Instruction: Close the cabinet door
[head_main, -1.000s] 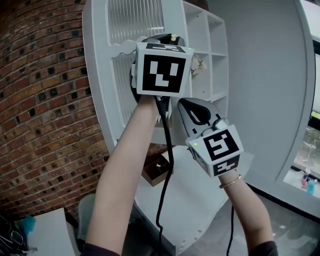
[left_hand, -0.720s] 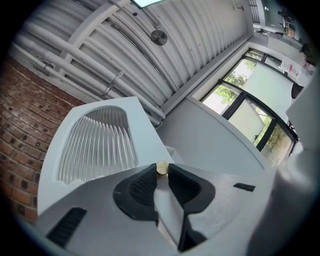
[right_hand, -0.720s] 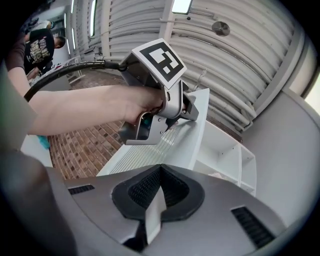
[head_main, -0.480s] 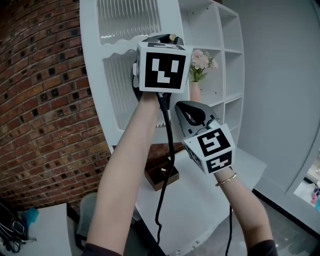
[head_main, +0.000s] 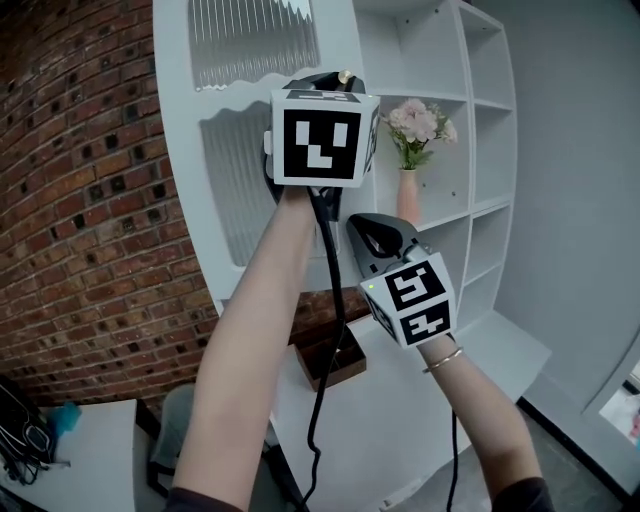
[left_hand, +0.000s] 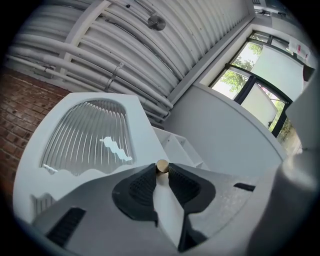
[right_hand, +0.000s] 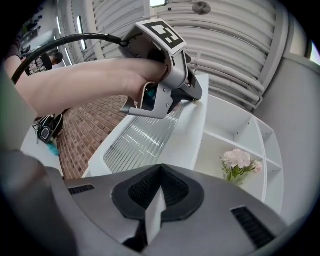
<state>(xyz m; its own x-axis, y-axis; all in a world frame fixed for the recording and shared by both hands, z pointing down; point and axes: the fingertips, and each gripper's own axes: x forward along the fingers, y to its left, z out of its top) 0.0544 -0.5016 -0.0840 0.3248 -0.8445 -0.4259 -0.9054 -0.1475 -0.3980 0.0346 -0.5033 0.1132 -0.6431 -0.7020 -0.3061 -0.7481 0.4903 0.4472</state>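
A brick wall (head_main: 90, 200) fills the left of the room, and a plain grey wall (head_main: 585, 200) is seen to the right. Overhead, a ribbed ceiling (left_hand: 165, 35) with pipes is shown in the left gripper view, with tall windows (left_hand: 250, 75) beyond.

A white cabinet (head_main: 485, 150) of open shelves stands between the two walls. Its base is carried forward as a broad white ledge (head_main: 505, 350), on which a small brown box (head_main: 330, 365) is set.

The cabinet door (head_main: 185, 150) stands open. It is swung out to the left of the shelves and is seen in front of the brick. Two panes of ribbed glass (head_main: 245, 40) are set into it, one above the other.

On a middle shelf a slim vase (head_main: 407, 200) holds pink flowers (head_main: 420, 122).

The left gripper (left_hand: 162, 173) is raised at the door's free edge. A small brass knob (left_hand: 162, 165) is pinched between its pad tips, though the jaws are opening.

The right gripper (right_hand: 160, 170) is held lower, just beside the door's edge. Its jaws are drawn together at the tips and nothing is gripped between them. Only a sliver of white is seen behind the pads.
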